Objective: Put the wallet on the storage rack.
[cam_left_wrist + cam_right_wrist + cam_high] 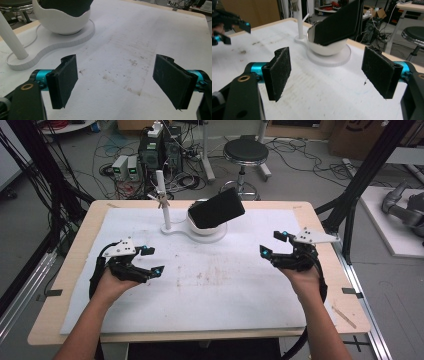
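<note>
A black flat slab [217,208] leans tilted in a white bowl [206,228] at the back middle of the table. The bowl stands on a white base [176,230] that also carries a thin upright white post [163,200]. My left gripper [154,260] rests open over the left of the white sheet, well short of the base [75,37]; nothing is between its pads [66,80]. My right gripper [273,244] is open at the right, facing the bowl [327,48] and slab [339,23], with nothing between its pads [279,72].
A stained white sheet [200,290] covers most of the wooden table [65,270]. Behind the table stand a round stool [245,152], electronic boxes [160,147] and loose cables on the floor. A black frame strut [360,180] rises at the right edge.
</note>
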`<action>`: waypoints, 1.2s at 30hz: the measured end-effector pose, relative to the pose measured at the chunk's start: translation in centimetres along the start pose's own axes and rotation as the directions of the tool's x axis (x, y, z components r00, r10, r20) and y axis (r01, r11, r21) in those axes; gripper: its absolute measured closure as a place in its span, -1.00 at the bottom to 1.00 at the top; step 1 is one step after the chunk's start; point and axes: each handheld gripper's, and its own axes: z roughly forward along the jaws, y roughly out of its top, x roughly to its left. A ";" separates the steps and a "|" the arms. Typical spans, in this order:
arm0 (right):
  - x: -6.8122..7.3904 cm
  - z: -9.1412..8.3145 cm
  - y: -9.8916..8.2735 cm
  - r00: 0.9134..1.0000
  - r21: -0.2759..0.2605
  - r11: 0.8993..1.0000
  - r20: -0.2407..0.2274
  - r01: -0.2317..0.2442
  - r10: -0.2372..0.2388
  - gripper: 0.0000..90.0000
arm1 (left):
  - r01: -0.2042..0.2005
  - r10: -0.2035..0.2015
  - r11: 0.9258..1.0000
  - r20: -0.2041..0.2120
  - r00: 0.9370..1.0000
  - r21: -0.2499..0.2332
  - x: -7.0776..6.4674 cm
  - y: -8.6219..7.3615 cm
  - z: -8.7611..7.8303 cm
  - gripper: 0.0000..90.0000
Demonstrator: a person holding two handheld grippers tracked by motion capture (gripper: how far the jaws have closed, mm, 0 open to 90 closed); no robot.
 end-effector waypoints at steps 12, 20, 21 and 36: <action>0.2 1.3 -4.3 0.999 0.039 0.999 -0.016 -0.037 0.038 -0.47 | 0.014 -0.014 1.000 -0.030 0.999 0.004 0.1 -0.4 0.5 -0.56; -0.1 1.4 -4.8 0.999 0.060 0.998 -0.013 -0.032 0.033 -0.47 | 0.023 -0.022 1.000 -0.035 0.999 0.011 0.2 -0.6 0.8 -0.57; -0.1 1.3 -4.8 0.999 0.060 0.998 -0.012 -0.033 0.034 -0.47 | 0.022 -0.022 1.000 -0.033 0.999 0.010 0.2 -0.6 0.8 -0.57; 0.0 1.6 -4.9 1.000 0.071 0.997 0.003 -0.031 0.031 -0.47 | 0.031 -0.031 0.999 -0.021 0.999 0.010 0.3 -0.7 1.0 -0.57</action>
